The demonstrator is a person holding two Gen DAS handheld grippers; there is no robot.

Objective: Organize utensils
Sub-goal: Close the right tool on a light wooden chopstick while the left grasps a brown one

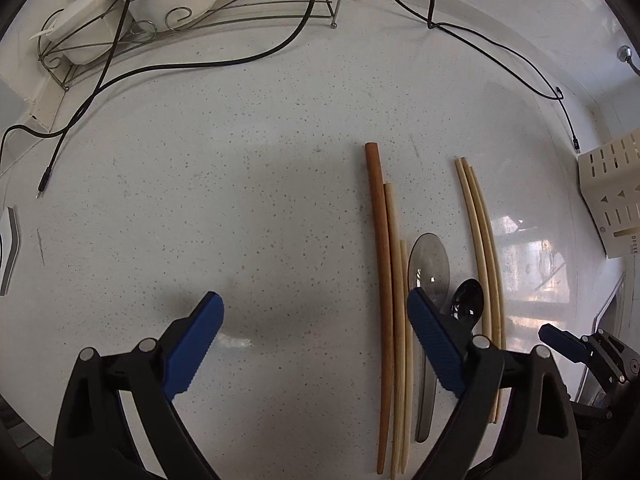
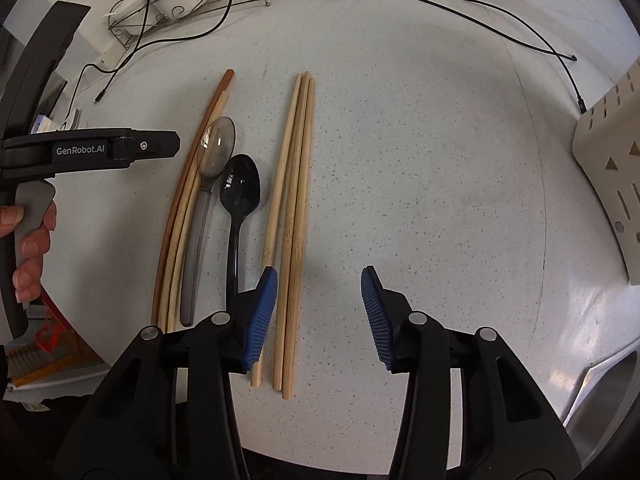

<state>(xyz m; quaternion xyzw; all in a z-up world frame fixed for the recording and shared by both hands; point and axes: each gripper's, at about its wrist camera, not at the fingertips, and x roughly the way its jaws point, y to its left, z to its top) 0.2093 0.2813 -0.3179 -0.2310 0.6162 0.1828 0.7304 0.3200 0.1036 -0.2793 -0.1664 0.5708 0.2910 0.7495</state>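
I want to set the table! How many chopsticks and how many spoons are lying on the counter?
Pale chopsticks: 5, three in a right bunch and two on the left
Dark brown stick: 1
Spoons: 2, one grey and one black
Total: 8

Two spoons point(image 2: 224, 184), six chopsticks point(image 2: 294, 220), two teapots point(image 1: 132, 4).

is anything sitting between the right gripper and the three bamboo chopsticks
Nothing visible. The right gripper is open right over the three bamboo chopsticks, two between its fingers; the black spoon lies beside them, clear.
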